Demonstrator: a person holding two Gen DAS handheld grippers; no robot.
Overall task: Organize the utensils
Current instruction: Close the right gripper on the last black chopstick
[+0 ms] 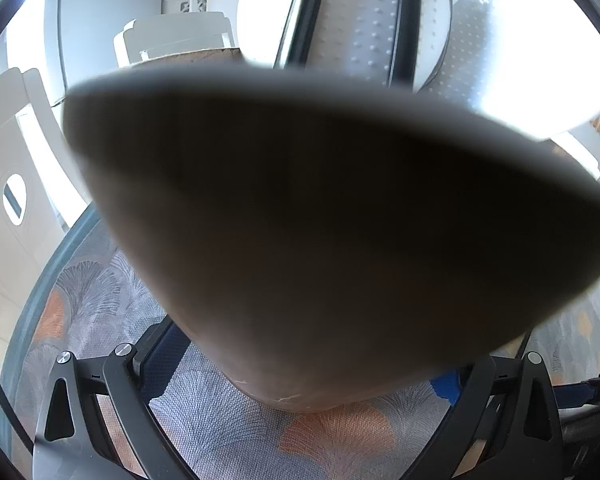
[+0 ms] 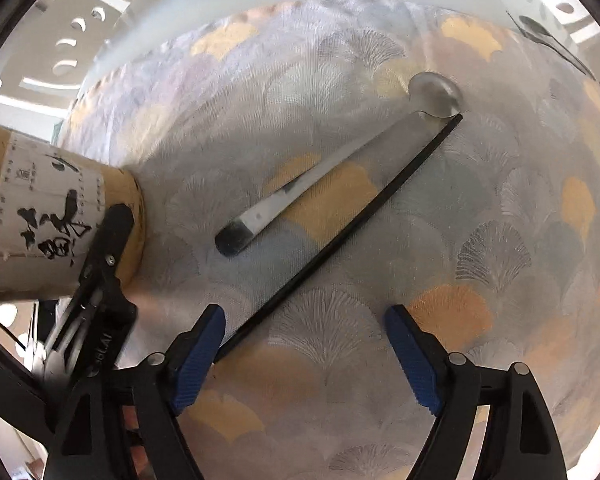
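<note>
right gripper (image 2: pixel 304 356): black arms | ribbed blue pads (image 2: pixel 414 360) | silver pivot screws

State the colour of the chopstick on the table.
Black chopstick; right wrist view shows it best.

Left view pressed against holder (image 1: pixel 320 220), right overhead tablecloth (image 2: pixel 340 360)

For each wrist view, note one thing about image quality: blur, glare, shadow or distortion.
Left wrist view: the holder sits so close it is a dark, out-of-focus mass, and the floor behind is blown out white. Right wrist view: the spoon and chopstick are fairly sharp, fisheye bends the table round, with hazy glare along the top.
</note>
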